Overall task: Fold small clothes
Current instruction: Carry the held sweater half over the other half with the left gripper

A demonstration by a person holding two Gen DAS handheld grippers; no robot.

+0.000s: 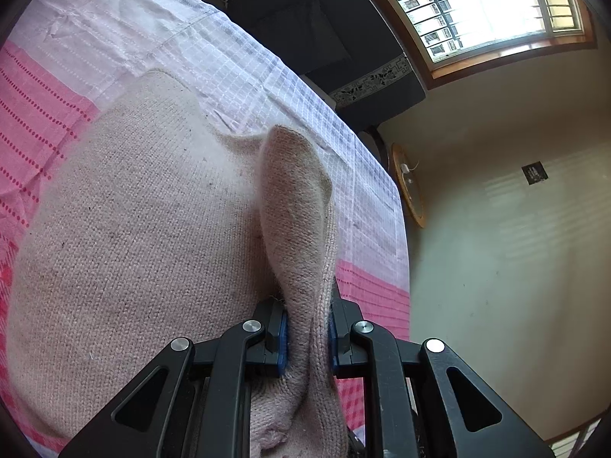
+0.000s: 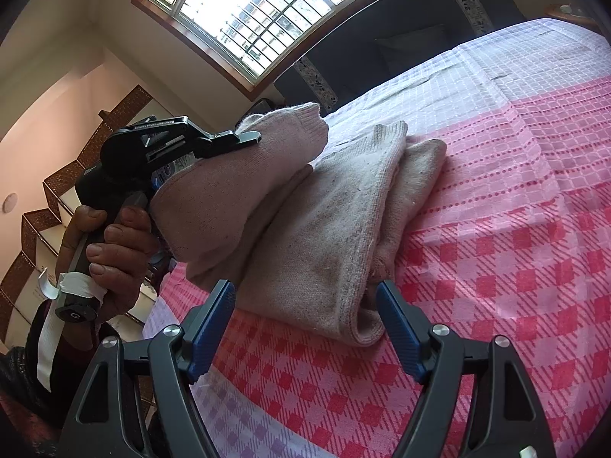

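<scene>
A beige knitted garment (image 1: 133,229) lies partly folded on the pink and white checked bedspread (image 1: 38,114). My left gripper (image 1: 307,337) is shut on a fold of it and lifts that part off the bed. In the right wrist view the garment (image 2: 324,229) lies in layers, and the left gripper (image 2: 244,135) holds its raised part at the left. My right gripper (image 2: 305,320) is open and empty, its blue pads (image 2: 401,328) on either side of the garment's near corner, just above the bedspread (image 2: 496,267).
The bed's edge (image 1: 397,206) runs close to the left gripper, with floor beyond. A dark headboard (image 2: 401,19) and a barred window (image 2: 267,7) stand behind the bed. A staircase (image 2: 38,198) is at the left.
</scene>
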